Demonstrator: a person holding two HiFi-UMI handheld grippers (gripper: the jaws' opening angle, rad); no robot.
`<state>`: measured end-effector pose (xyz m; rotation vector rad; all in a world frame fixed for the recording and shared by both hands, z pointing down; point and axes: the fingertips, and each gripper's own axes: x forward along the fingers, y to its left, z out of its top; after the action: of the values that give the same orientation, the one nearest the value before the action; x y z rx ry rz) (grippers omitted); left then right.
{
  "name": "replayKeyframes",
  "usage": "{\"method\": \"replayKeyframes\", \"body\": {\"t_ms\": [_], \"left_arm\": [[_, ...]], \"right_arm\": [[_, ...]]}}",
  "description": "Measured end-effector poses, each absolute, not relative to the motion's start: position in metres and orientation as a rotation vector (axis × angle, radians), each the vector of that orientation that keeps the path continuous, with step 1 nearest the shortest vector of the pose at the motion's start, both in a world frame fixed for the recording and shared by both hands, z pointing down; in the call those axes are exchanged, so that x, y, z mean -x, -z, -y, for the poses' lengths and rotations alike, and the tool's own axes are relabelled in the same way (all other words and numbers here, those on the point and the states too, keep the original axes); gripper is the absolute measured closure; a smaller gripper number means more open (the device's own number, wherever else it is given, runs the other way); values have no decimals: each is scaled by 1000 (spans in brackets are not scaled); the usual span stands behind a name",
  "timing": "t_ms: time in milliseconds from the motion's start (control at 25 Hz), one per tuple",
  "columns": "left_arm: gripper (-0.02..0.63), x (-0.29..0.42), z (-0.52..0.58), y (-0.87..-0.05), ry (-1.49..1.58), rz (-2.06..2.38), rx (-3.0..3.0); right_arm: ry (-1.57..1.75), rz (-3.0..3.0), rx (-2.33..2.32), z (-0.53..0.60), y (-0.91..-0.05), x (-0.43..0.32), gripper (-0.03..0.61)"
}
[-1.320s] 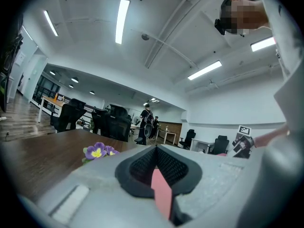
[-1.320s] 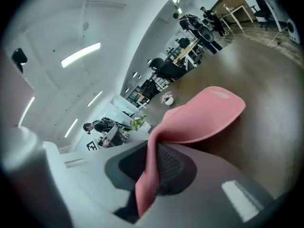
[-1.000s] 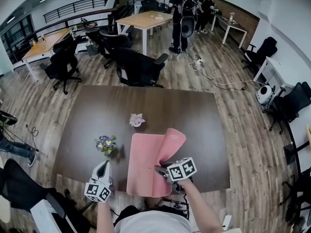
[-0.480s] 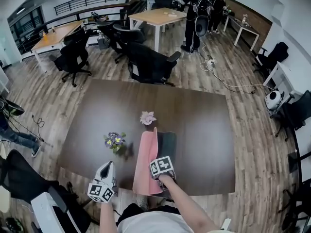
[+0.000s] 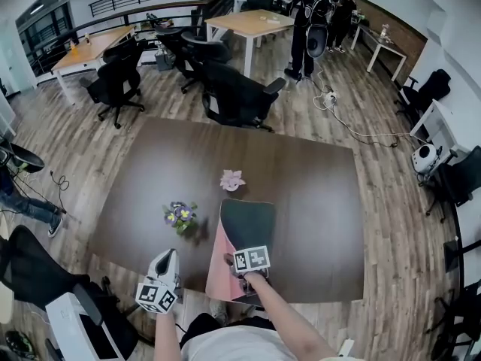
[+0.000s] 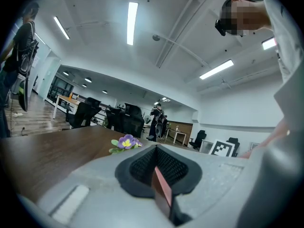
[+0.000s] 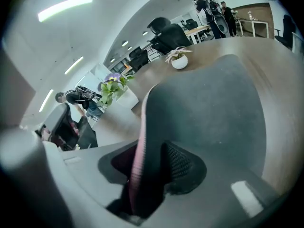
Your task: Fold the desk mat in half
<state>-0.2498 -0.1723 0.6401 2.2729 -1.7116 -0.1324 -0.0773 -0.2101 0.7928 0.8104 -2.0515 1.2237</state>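
The desk mat [image 5: 248,224] lies folded on the brown table [image 5: 316,186], its dark underside up and a pink strip [image 5: 217,265] showing along its left side. My right gripper [image 5: 234,262] is at the mat's near edge. In the right gripper view the mat's [image 7: 213,108] pink-edged rim stands between the jaws of the right gripper [image 7: 147,175], which are opening, with a gap on the left side. My left gripper [image 5: 166,258] hovers at the table's near edge, left of the mat and apart from it. In its own view the left gripper [image 6: 156,167] is shut.
A purple flower plant [image 5: 179,215] stands just left of the mat. A small white pot with a pink flower [image 5: 231,180] sits beyond the mat's far edge. Office chairs [image 5: 237,96], other tables and two standing people [image 5: 316,13] are farther back.
The mat's raised, curled right half has come over to the left and down onto the left half, dark side up. My right gripper moved left with it. The left gripper stayed put.
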Motion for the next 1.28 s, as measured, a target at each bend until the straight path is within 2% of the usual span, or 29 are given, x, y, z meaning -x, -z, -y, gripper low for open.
{"method": "replayKeyframes", "body": {"t_ms": [280, 520, 640, 840, 920, 1000, 1120, 1280], "left_arm": [[611, 245, 172, -637, 142, 1703, -2282], [611, 234, 176, -635, 156, 1681, -2300], [611, 222, 176, -634, 151, 1656, -2327], [611, 204, 180, -631, 140, 1612, -2374], [611, 199, 180, -630, 146, 1599, -2389], [611, 193, 180, -630, 157, 1583, -2391], [611, 182, 181, -632, 151, 1551, -2413], [611, 172, 181, -630, 144, 1527, -2434]], "right_arm": [[-1207, 2367, -709, 186, -744, 91, 380], [-1156, 2530, -714, 178, -699, 76, 407], [-1000, 2662, -754, 176, -668, 58, 414], [-640, 2777, -1037, 179, -620, -17, 442], [-536, 2776, -1231, 183, -607, -65, 493], [-471, 2718, -1431, 184, -607, -115, 578], [-486, 2629, -1612, 180, -618, -174, 578], [-451, 2490, -1737, 175, -635, -217, 578]]}}
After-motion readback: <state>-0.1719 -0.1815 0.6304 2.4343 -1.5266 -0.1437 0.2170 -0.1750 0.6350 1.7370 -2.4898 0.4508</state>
